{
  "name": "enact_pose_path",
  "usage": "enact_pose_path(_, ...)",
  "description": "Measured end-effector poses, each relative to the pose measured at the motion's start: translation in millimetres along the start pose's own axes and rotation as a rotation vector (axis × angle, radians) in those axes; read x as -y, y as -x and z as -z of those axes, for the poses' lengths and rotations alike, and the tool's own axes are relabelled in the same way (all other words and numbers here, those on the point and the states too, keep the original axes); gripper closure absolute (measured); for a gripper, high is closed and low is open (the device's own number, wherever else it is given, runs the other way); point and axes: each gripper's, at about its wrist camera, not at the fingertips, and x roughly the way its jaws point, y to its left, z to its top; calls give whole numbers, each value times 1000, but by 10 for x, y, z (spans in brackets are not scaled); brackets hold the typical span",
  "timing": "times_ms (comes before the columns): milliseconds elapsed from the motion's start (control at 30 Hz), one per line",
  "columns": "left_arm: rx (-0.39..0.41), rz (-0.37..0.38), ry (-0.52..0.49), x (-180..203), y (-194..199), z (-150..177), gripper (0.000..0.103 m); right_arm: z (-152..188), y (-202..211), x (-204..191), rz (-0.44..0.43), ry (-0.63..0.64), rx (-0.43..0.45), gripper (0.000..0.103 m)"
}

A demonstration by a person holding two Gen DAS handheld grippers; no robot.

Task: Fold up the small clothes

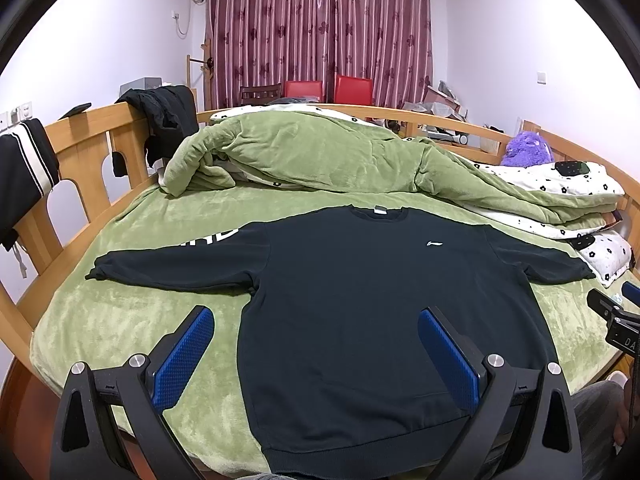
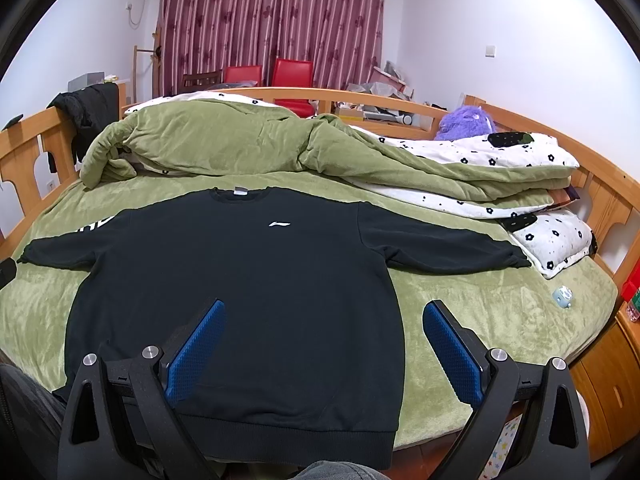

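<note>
Centrally, a black long-sleeved sweatshirt (image 1: 360,300) is seen laid flat and face up on a green plush bed cover (image 1: 120,320), with both sleeves stretched out sideways toward 9 and 3 o'clock and the ribbed hem nearest the cameras at 6 o'clock. A small white logo (image 1: 434,243) is shown on the chest, and white lettering is partly visible on the sleeve at 9 o'clock. The collar is pointed toward 12 o'clock, where a rumpled green quilt (image 1: 300,152) with a white flowered underside is heaped across the bed. In the left wrist view, the left gripper (image 1: 316,356) is held above the lower half of the garment, its blue-padded fingers (image 1: 184,356) spread wide with nothing held between them; one finger is seen over the green cover, the other over the sweatshirt. In the right wrist view, the right gripper (image 2: 324,352) is likewise held with fingers (image 2: 452,356) spread apart and empty, one over the sweatshirt and one over the cover at its 3 o'clock edge. Whether either gripper touches the fabric cannot be told. A wooden bed frame (image 2: 24,148) is seen around the mattress, a purple plush toy (image 2: 466,120) at 2 o'clock, and dark red curtains (image 2: 272,12) at 12 o'clock behind two red chairs (image 2: 292,74).
</note>
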Motion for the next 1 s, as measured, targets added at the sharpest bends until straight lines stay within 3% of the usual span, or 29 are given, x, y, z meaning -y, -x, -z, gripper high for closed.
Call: enact_pose_path(1000,2,-1,0,-13,5,10,0,-3,5,-3,0,1,-2,5)
